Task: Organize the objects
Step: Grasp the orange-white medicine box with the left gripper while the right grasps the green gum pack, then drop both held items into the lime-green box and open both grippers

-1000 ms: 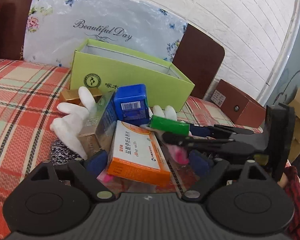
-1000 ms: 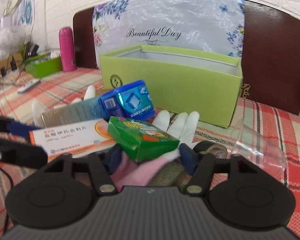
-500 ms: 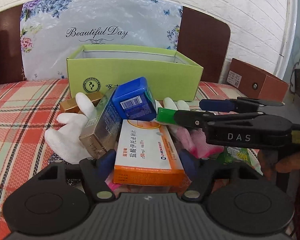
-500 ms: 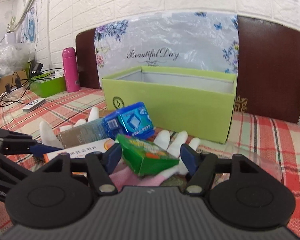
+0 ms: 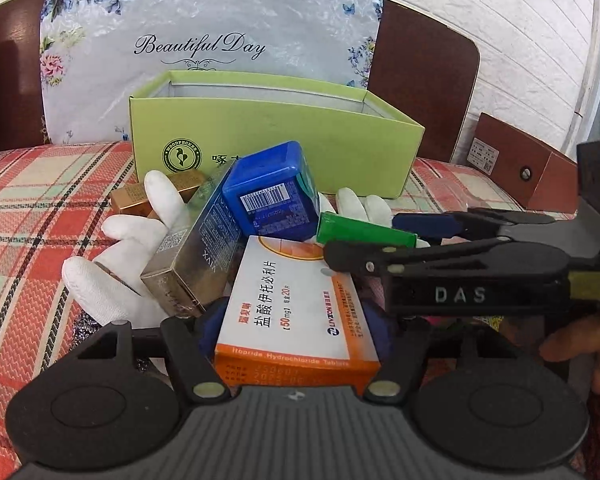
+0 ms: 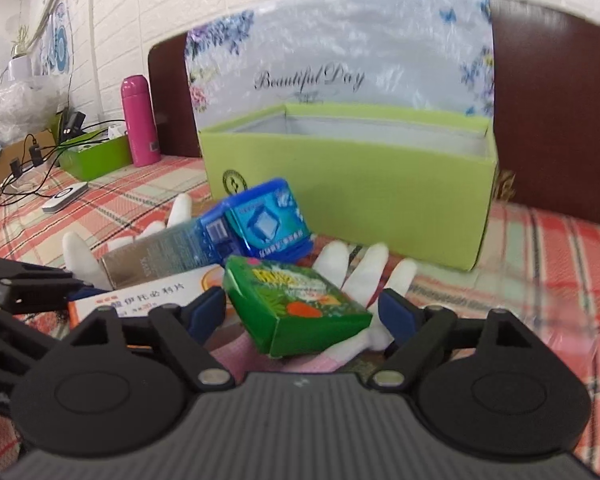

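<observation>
Far left of the left-wrist view, the plaid cloth (image 5: 28, 208) lies bare, and that is the only free room on that side. Moving right, a white glove (image 5: 116, 264) sprawls under a gold-and-blue carton (image 5: 196, 256) that leans up toward the frame's centre. A blue box (image 5: 272, 192) is perched on top of the pile.

Bottom centre, the left gripper (image 5: 296, 322) has just been closing, and the orange-and-white medicine box (image 5: 300, 300) sits between its pads. Both pads look flush on the box's 2 long sides, so I judge it gripped. The box's long axis runs straight up the frame, away from the fingers, toward the lime storage box (image 5: 284, 148) at upper centre. That box is open-topped with its near wall facing us, so the load must clear that rim.

To the right, the right gripper (image 5: 362, 238) reaches in from the frame's right edge, straddling the small green box (image 5: 384, 234). It crosses just over the medicine box's far end, so a lift there is tight.

In the right-wrist view, the same right gripper has just been opening. Its jaws stand wide with daylight on both sides of the green box, which rests tilted on the glove's fingers and is not pressed. The lime box is dead ahead at upper centre.
</observation>
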